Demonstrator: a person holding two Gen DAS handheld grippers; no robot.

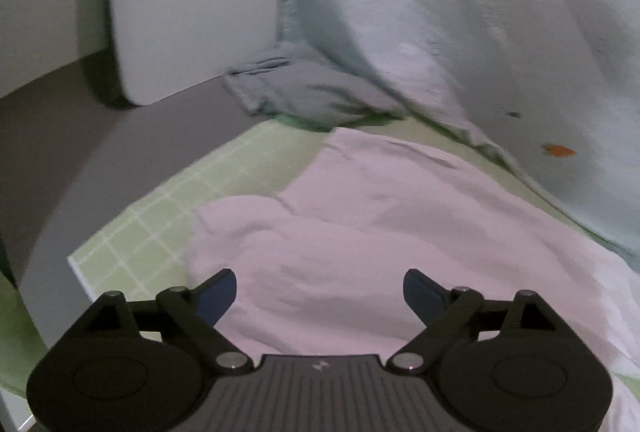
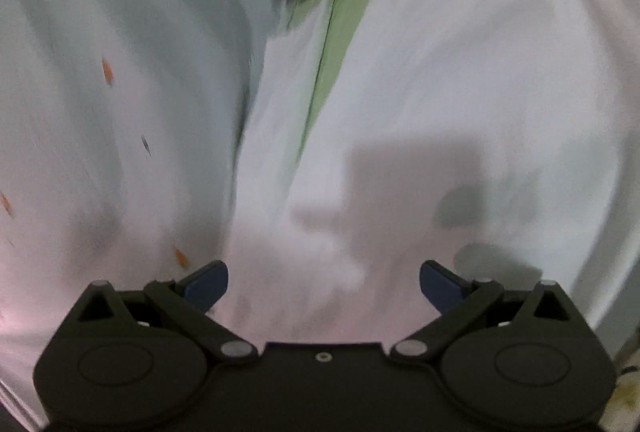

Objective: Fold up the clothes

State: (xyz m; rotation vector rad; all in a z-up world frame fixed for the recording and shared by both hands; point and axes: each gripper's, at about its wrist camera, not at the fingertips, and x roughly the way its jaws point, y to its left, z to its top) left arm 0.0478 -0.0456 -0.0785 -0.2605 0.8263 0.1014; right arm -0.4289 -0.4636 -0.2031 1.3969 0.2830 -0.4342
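Pale pink-white cloth garment (image 1: pixel 384 232) lies rumpled and partly folded on the light green mat with white grid lines (image 1: pixel 132 232). It covers most of the mat's middle, layers overlapping, one soft lobe bulging toward the mat's left edge.

Left gripper (image 1: pixel 320 292): jaws wide apart, nothing between the blue pads (image 1: pixel 218 296). It hangs above the near part of the garment, pads apart from the cloth, angled steeply down at it.

Right gripper (image 2: pixel 324 284): jaws also spread wide, nothing clamped. Below it sits the same pale garment (image 2: pixel 460 92), with the gripper's shadow cast on it. View is motion-blurred, so can't tell whether the pads graze the fabric. Angled down more shallowly than the left.

A strip of green mat (image 2: pixel 344 32) shows through a gap between two pale layers.

Beside the garment: a large pale blue-white sheet with small orange marks (image 1: pixel 460 32), draped and rising on the right of the left-wrist view. At its foot, a crumpled grey-blue cloth (image 1: pixel 296 92) sits at the mat's far end. Grey surface (image 1: pixel 80 152) lies around the mat, white rounded panel (image 1: pixel 188 4) stands behind.
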